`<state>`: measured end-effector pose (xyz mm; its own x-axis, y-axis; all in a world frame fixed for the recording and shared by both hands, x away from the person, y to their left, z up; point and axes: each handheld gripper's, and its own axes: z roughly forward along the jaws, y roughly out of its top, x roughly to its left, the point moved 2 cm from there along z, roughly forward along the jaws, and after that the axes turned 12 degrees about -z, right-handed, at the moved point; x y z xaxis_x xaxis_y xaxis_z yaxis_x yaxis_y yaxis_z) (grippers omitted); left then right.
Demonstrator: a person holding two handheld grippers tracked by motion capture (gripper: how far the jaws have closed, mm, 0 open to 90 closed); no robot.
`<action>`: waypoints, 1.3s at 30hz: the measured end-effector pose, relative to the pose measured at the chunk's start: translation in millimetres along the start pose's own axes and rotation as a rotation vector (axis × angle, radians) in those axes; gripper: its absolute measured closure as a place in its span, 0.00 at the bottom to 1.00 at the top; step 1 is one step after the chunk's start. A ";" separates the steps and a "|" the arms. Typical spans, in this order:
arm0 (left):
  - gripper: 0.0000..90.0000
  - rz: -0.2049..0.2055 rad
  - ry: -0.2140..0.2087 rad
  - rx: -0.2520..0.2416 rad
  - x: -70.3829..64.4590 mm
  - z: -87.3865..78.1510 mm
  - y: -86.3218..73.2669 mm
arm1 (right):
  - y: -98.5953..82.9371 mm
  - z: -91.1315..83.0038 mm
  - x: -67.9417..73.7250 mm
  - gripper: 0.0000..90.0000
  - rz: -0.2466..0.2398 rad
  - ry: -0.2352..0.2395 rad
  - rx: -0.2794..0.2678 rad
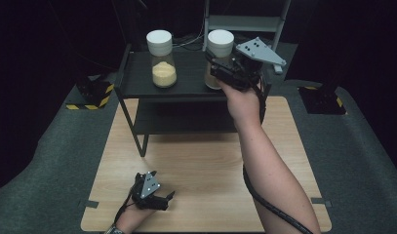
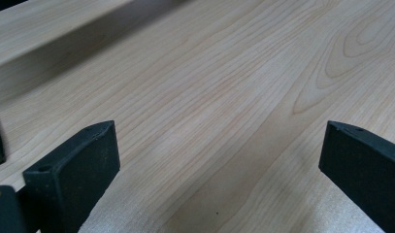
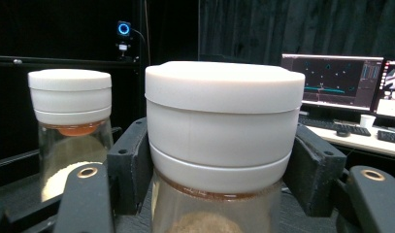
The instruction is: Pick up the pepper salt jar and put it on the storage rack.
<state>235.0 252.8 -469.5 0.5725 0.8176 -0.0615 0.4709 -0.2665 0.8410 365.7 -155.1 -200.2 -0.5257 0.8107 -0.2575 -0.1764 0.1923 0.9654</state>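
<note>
Two glass jars with white lids stand on the top of a black shelf [image 1: 137, 80]. The left jar [image 1: 163, 66] [image 3: 71, 111] holds pale yellow powder. The right jar [image 1: 219, 44] [image 3: 224, 121] holds browner powder. My right gripper [image 1: 216, 68] [image 3: 222, 165] reaches in from the front, its jaws pressed against both sides of that jar's lid, shut on it. The jar's base looks to rest on the shelf. Near the table's front left, my left gripper [image 1: 167, 199] [image 2: 219, 141] lies low over the wood, open, with nothing between its jaws.
The shelf stands at the far end of the wooden table [image 1: 201, 161] and has a lower level. Grey carpet surrounds the table. A metal frame [image 1: 245, 22] rises behind the shelf. Monitors [image 3: 331, 80] and a keyboard sit on a desk far behind.
</note>
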 end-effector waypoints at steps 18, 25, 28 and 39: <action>0.01 -0.002 -0.005 -0.002 0.9 -0.3 -0.3 | -7.7 10.4 -0.4 0.38 -0.005 -0.005 0.016; 0.01 0.000 -0.006 0.002 1.0 0.0 0.2 | -8.8 9.6 -1.4 0.38 -0.005 -0.003 0.013; 0.01 0.000 -0.005 0.001 0.9 0.0 0.1 | -8.7 9.6 -1.6 0.37 -0.003 -0.003 0.013; 0.01 0.005 -0.006 0.002 0.5 -0.1 0.2 | -7.6 9.5 -1.8 0.37 0.004 0.000 0.019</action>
<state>235.3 253.2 -469.2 0.5792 0.8130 -0.0601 0.4691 -0.2721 0.8402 375.9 -152.8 -206.7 -0.5260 0.8118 -0.2534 -0.1585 0.1991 0.9671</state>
